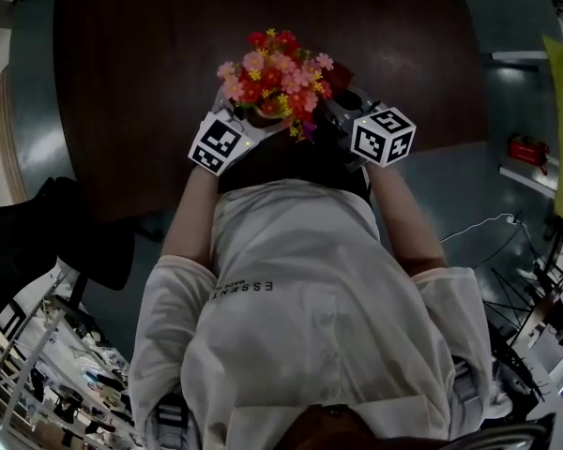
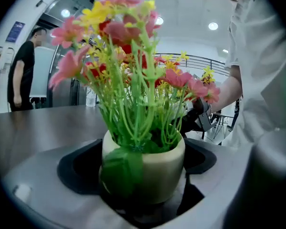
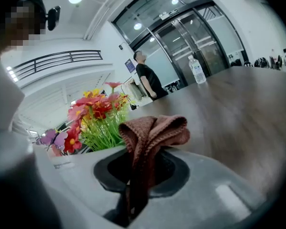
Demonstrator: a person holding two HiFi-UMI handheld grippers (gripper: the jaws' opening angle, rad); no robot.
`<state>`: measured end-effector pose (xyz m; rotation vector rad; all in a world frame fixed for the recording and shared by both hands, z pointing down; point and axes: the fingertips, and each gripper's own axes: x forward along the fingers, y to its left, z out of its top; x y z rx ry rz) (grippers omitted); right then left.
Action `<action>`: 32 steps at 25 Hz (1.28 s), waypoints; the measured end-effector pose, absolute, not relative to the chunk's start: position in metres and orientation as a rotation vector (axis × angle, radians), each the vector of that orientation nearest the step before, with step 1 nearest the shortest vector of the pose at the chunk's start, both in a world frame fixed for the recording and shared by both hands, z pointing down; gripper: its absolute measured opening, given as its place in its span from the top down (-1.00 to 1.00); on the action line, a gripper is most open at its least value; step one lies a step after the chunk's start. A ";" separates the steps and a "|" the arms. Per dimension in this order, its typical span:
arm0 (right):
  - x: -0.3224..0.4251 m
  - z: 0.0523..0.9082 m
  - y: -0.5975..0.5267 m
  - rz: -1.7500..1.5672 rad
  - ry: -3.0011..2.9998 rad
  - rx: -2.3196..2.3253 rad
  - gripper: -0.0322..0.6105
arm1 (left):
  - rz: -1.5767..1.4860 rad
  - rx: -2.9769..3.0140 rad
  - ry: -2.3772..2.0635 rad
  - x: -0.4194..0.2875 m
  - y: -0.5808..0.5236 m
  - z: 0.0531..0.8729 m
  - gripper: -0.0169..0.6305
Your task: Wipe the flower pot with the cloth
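My left gripper [image 2: 144, 190]: jaws clamped on the cream ceramic flower pot [image 2: 158, 168]. Right gripper [image 3: 138, 175]: jaws pinching brown knitted cloth [image 3: 153, 131].

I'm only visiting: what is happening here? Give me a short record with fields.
Left hand-held gripper: shut on the cream flower pot
Right hand-held gripper: shut on a bunched brown cloth
In the pot: pink, red and yellow flowers
Surface: dark brown table
Wiping: cloth beside the flowers, not seen touching the pot
Background: water bottle on the table
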<state>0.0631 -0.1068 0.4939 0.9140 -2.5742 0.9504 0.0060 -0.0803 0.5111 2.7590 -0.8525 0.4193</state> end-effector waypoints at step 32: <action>0.188 0.417 0.059 0.873 -2.607 0.974 0.75 | -0.050 2.216 -1.950 -0.027 0.125 0.350 0.90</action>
